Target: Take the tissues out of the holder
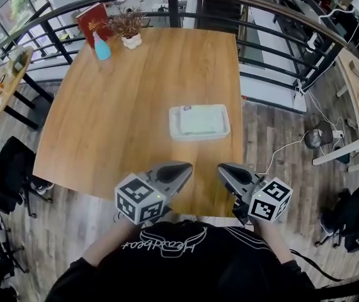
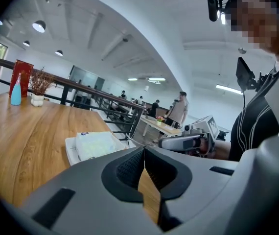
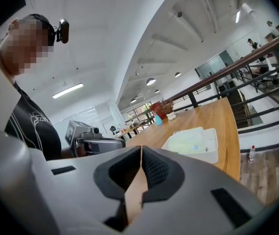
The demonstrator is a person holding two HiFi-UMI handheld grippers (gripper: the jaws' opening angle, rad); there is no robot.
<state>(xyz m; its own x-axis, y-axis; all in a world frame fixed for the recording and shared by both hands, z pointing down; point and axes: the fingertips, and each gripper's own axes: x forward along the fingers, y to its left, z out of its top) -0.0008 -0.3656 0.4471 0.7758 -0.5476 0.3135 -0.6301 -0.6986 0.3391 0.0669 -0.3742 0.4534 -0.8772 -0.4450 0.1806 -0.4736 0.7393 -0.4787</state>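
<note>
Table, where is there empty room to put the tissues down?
The widest bare wood on the table lies left of the white holder, reaching the near edge. Another free stretch runs between the holder and the plant pot. The far left corner is crowded: red box, blue bottle, pot.

A white holder [image 1: 174, 126] sits on the wooden bench [image 1: 116, 118], right of centre, with a pale pack of tissues [image 1: 200, 119] lying flat inside. The left tongs [image 1: 186, 167] and right tongs [image 1: 223, 168] hang side by side over the near edge, clear of the holder. At the far left corner stand a blue bottle [image 1: 101, 47], a potted plant [image 1: 129, 27] and a red box [image 1: 92, 19].
</note>
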